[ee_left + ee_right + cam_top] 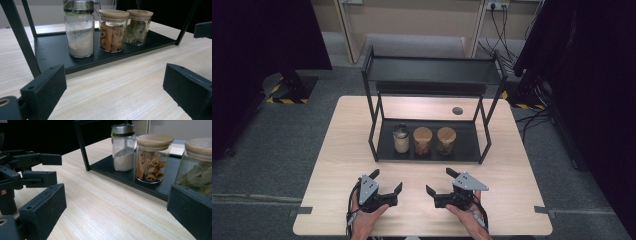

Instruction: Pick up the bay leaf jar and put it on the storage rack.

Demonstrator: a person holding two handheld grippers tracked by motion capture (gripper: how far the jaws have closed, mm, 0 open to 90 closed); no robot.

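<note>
1. Jars sit in a row on the bottom shelf (467,145) of a black rack, well beyond both claws; nothing is gripped.
2. Nearest the person, the left claw (387,183) rests low over the tabletop (337,150), jaws spread wide and holding nothing.
3. Beside it, the right claw (441,182) is likewise released, jaws apart, pointing toward the left one; the two stay apart.
4. Bare wood lies between the claws and the rack's front edge.
5. On the shelf, from the left in the high view: a powder jar (400,139) with a metal cap, a bark jar (422,140) with a wooden lid, a leaf jar (446,139) with a wooden lid.
6. All three stand upright, close together; whether they touch cannot be told.
7. Above them, the rack's top shelf (432,70) is a dark tray.
8. Behind the rack, a round grommet (457,110) sits in the tabletop.
</note>
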